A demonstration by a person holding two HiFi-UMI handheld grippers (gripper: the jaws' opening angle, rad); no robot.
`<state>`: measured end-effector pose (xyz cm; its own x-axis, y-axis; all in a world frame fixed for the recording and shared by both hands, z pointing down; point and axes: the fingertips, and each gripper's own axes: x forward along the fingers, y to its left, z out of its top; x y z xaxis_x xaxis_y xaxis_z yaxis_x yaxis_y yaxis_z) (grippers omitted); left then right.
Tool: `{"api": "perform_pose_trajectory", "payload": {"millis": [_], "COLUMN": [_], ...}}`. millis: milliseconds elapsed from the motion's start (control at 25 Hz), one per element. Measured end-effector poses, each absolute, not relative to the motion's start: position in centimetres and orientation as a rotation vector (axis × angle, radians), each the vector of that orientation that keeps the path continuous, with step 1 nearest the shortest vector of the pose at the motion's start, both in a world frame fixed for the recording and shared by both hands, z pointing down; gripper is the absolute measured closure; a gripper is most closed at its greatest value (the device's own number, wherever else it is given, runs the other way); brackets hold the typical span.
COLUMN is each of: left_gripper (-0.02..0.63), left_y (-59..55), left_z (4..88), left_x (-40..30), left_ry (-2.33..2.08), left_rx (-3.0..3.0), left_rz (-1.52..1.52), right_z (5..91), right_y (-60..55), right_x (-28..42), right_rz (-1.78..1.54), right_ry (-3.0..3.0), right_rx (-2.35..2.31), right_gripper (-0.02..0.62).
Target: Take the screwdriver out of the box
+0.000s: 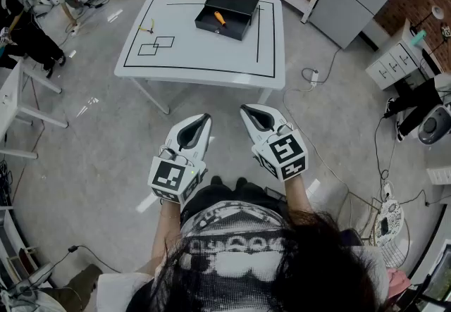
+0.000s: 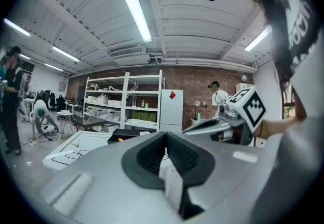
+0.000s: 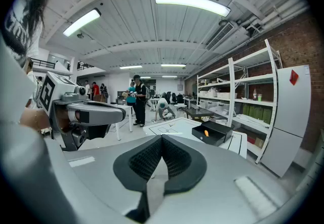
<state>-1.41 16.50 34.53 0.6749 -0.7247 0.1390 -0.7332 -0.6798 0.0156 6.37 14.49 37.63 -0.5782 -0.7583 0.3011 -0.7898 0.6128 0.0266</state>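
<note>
Task is only starting; left tongs (image 1: 204,118) and right tongs (image 1: 246,109) are hanging closed and empty; the screwdriver (image 1: 220,19) is lying in the box (image 1: 229,2) well ahead of them.

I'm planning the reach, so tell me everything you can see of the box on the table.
The box is black, shallow and rectangular, rigid by its look, and open on top. It sits flat and slightly skewed at the far side of the white table, towards the right in the head view. An orange-handled screwdriver lies inside. Nothing else touches it.
</note>
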Motion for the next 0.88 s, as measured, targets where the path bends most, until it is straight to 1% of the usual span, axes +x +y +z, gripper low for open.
{"api": "perform_pose_trajectory", "payload": {"millis": [880], "left_gripper": [0.606], "left_y": [18.1], "left_z": [34.8], "left_x": [-7.9], "left_ry": [-1.153], "left_rx": [2.844], "left_rz": [0.148], "right_z": [38.2], "right_y": [15.7], "right_x": [-0.4], "right_rz": [0.19], "right_ry": [-2.544], "right_rx": [1.322], "right_gripper": [0.597]}}
